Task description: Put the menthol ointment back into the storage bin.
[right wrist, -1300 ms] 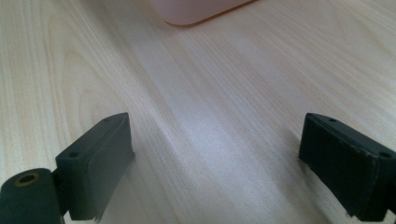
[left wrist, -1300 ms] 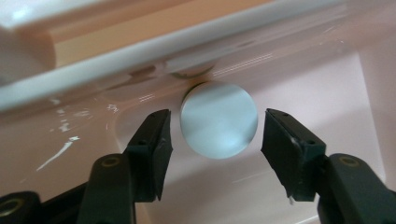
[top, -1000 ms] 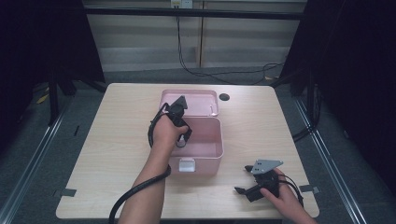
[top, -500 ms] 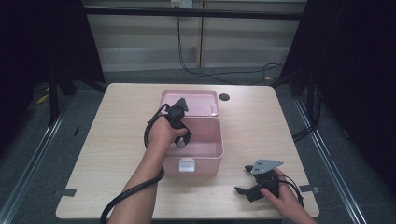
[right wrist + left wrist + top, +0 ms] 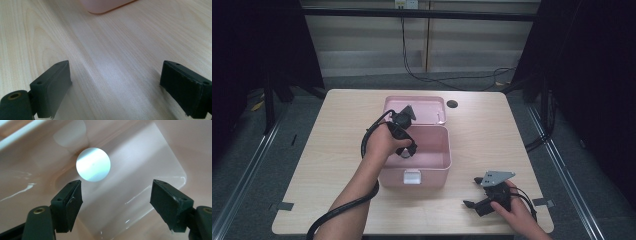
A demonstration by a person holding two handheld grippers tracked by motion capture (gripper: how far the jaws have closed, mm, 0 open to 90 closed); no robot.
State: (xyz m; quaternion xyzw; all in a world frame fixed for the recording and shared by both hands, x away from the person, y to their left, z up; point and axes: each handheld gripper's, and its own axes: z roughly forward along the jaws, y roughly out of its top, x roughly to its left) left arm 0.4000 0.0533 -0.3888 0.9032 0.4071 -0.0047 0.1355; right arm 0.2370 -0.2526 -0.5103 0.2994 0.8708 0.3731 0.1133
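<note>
A pink plastic box [image 5: 438, 158] stands open mid-table, its lid [image 5: 428, 109] folded back behind it. My left gripper [image 5: 406, 150] reaches down into the box from its left rim. In the left gripper view its jaws stand wide apart, and the left gripper [image 5: 116, 202] hangs just above the box floor [image 5: 140, 170]. A pale round ball [image 5: 93, 168] lies on that floor just beyond the left jaw, untouched. My right gripper [image 5: 469, 196] rests low over the table near the front right corner. The right gripper [image 5: 115, 85] is open over bare wood.
The light wooden table [image 5: 337, 130] has free room to the left and right of the box. A dark round hole [image 5: 452, 104] sits near the far edge. The box's white latch [image 5: 411, 176] faces the person. A corner of the box [image 5: 105, 6] lies ahead of the right gripper.
The left forearm has shifted slightly left while the left gripper stays in the box. The right gripper has not moved.
</note>
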